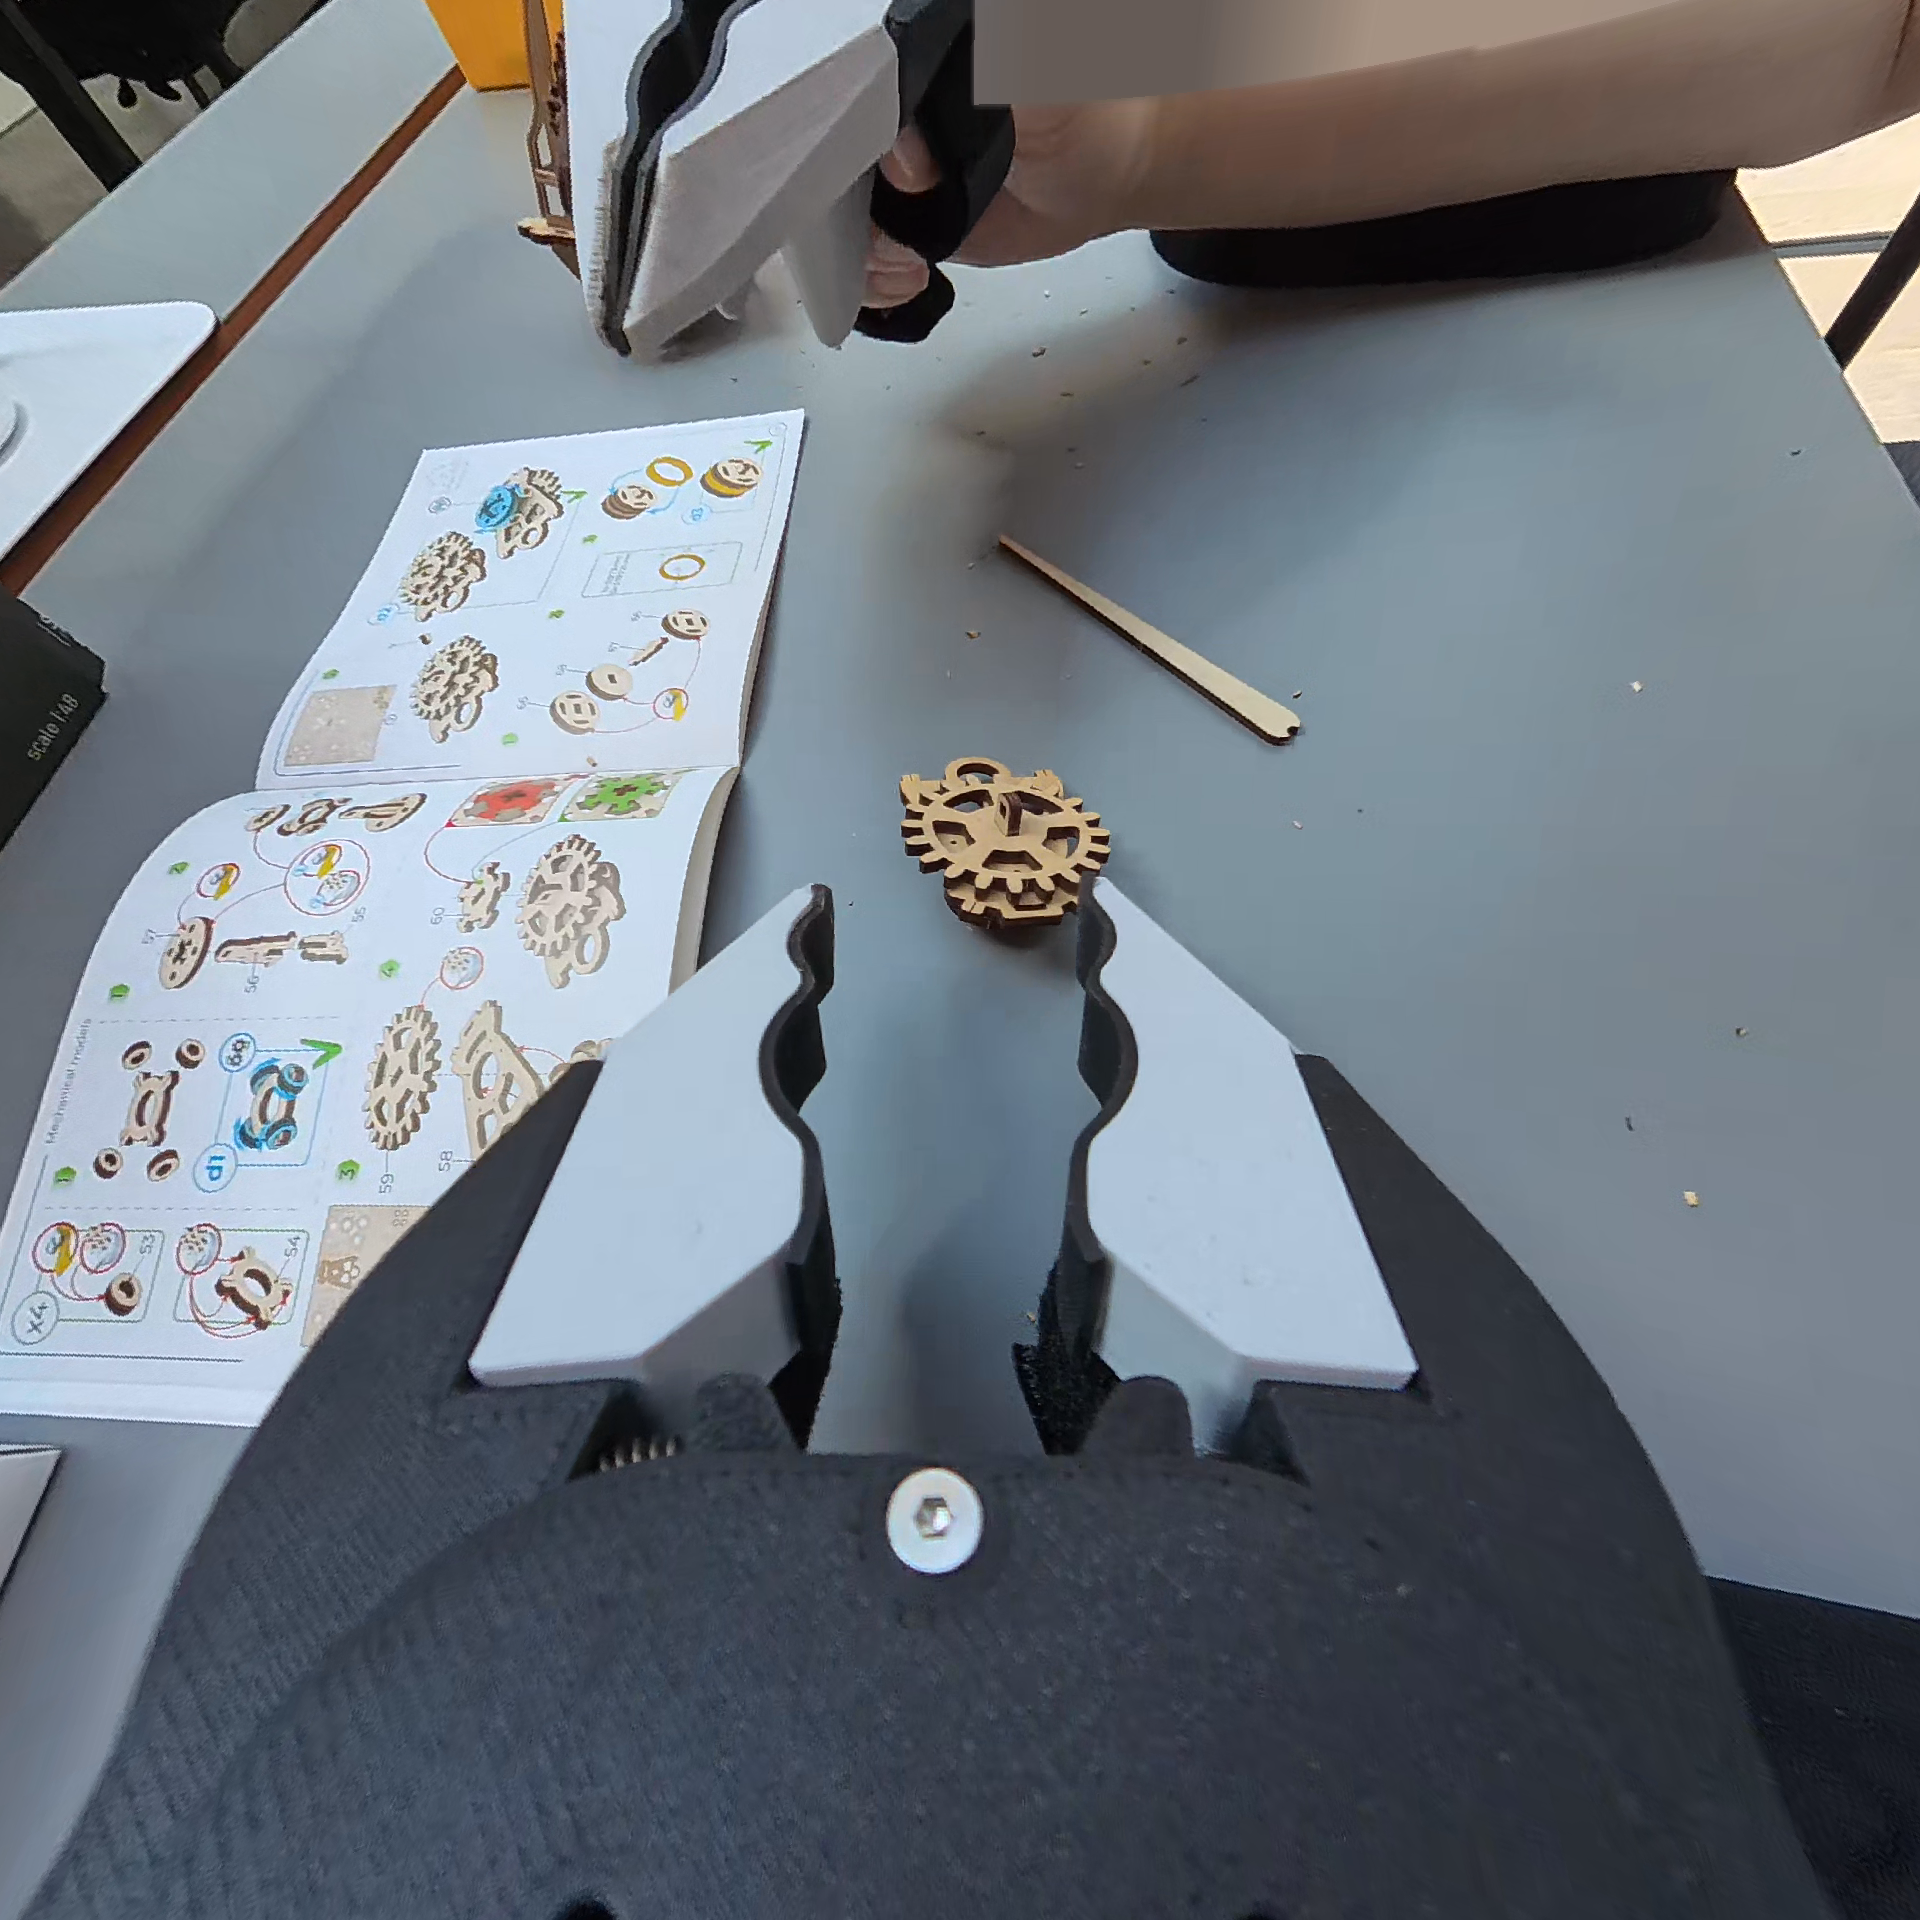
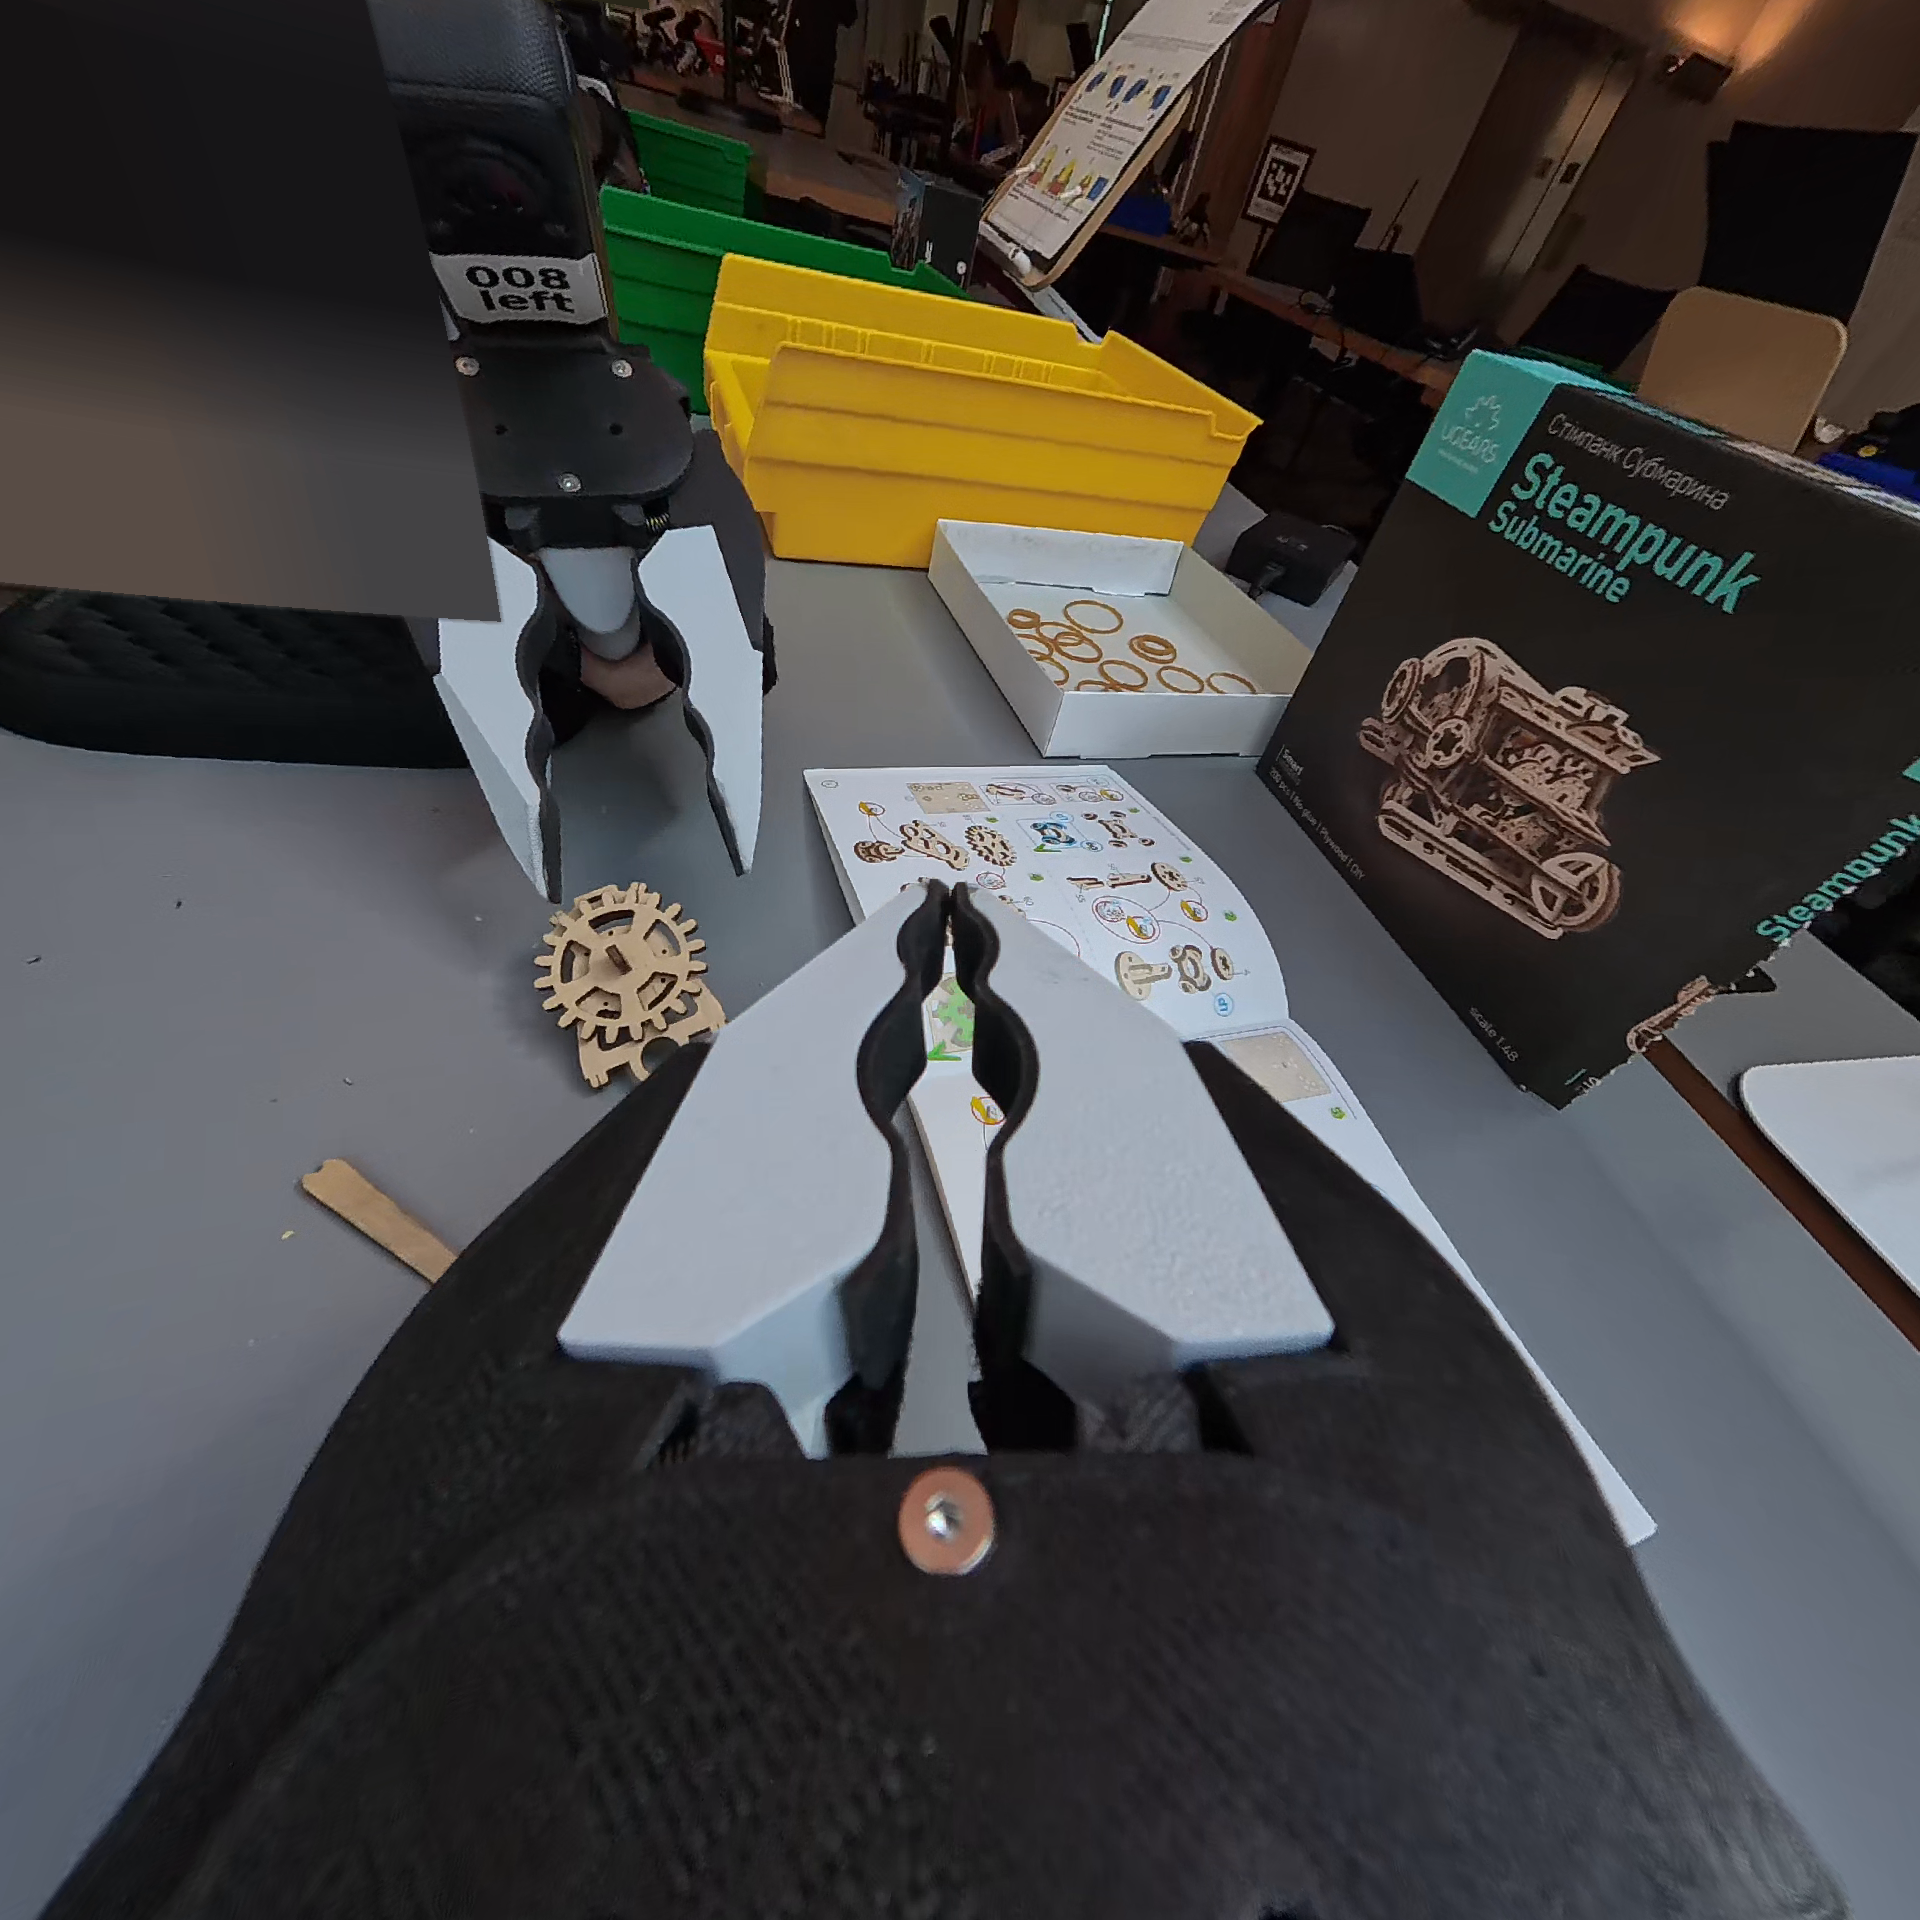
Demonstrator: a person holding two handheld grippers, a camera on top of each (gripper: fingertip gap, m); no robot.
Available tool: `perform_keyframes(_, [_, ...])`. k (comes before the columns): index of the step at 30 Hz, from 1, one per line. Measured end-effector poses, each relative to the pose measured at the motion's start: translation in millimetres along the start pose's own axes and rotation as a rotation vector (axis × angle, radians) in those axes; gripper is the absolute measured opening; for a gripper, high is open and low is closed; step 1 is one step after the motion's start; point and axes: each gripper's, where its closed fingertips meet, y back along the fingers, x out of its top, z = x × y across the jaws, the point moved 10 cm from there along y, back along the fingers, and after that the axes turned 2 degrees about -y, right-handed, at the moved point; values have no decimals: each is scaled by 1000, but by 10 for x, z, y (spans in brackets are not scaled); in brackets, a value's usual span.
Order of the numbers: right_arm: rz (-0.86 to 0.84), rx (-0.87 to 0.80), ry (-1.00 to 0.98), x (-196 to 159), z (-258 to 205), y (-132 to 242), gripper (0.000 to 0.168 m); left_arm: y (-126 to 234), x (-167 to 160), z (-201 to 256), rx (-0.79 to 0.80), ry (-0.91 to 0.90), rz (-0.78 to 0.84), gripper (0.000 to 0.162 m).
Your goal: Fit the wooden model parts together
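Note:
A wooden gear assembly (image 1: 1003,847) lies flat on the grey table (image 1: 1455,831), a toothed wheel on top of a base plate with a small peg in its middle. My left gripper (image 1: 954,904) is open and empty, its fingertips just short of the assembly and low over the table. In the right wrist view the assembly (image 2: 623,977) lies just in front of the left gripper (image 2: 644,868). My right gripper (image 2: 948,899) is shut with nothing visible between its pads, over the instruction booklet (image 2: 1091,883). In the left wrist view it (image 1: 613,332) hovers at the far side of the table.
A flat wooden stick (image 1: 1153,644) lies right of the open booklet (image 1: 468,831). A black kit box (image 2: 1621,727), a white tray of rubber rings (image 2: 1122,644) and yellow bins (image 2: 966,436) stand beyond. A person's forearm (image 1: 1351,166) rests at the table's far edge. About 11 cm separates my left fingertips from my right. My left gripper's tips are some 9 cm from the flat wooden stick (image 1: 1153,644).

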Motion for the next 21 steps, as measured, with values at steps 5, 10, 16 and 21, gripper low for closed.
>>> perform_keyframes(5, [33,-37,0,21,30,48,0,735,307,-128,274,111,88,53])
perform_keyframes(10, [21,-111,-20,62,59,-7,15,2261,-273,208,899,311,-97,58])
perform_keyframes(16, [65,164,-217,726,-286,-971,23,3126,-1292,823,1080,779,-180,64])
perform_keyframes(21, [-208,259,-101,1049,-723,-2433,30,3062,-1546,1015,1058,865,-139,63])
